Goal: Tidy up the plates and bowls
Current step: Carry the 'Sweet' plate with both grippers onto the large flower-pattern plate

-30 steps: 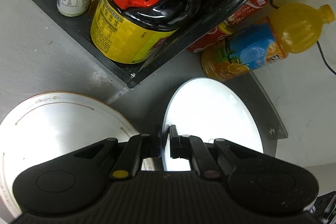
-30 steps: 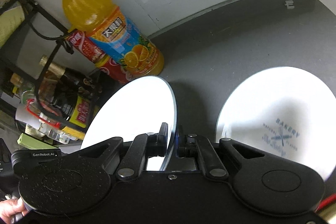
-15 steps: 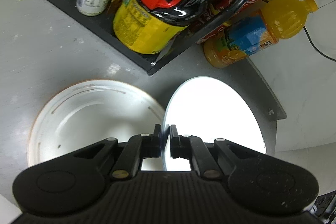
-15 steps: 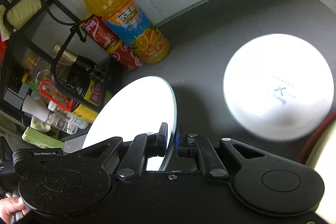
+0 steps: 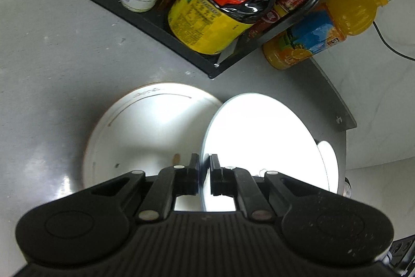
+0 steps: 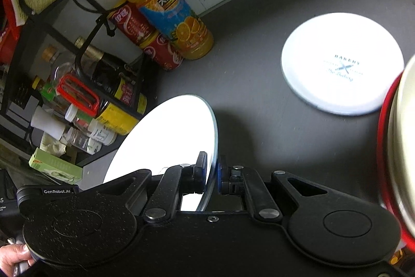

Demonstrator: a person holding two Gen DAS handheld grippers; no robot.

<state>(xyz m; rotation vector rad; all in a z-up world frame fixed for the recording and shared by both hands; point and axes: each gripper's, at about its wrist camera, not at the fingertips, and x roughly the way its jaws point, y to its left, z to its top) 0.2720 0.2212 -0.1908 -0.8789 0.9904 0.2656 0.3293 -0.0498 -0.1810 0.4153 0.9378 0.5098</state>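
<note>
Holding two plates: you have one pinched edge-on in each gripper, both lifted off the counter.
Left gripper (image 5: 205,174): jaws closed on the rim of a plain white plate (image 5: 262,147), which stands tilted above the counter.
Right gripper (image 6: 212,175): jaws closed on the near rim of another plain white plate (image 6: 166,136), also tilted, its far edge up.
Step in hand: carrying, by my judgement; neither held plate touches a resting one yet.
Large rimmed plate (image 5: 145,136): lies flat on the counter just left of your left gripper's plate, brown line near its rim, a small mark near its near edge.
Bakery plate (image 6: 342,64): lies flat, well apart from your right gripper, printed lettering at its centre.
Red-rimmed bowl (image 6: 394,147): only a slice shows at the right edge of the right wrist view.
Next move: likely lower each held plate level over a resting plate, then release; tilt must come out first or the rim strikes and skids.
Counter (image 5: 52,64): grey, matte, lightly speckled, with a curved raised edge at the far side.
Rack (image 5: 155,25): black shelf crowded with jars and sauce bottles.
Orange juice bottle (image 6: 166,7): stands by the white wall, red cans beside it.
Operator's hand (image 6: 13,256): fingers visible at the lower left corner.
</note>
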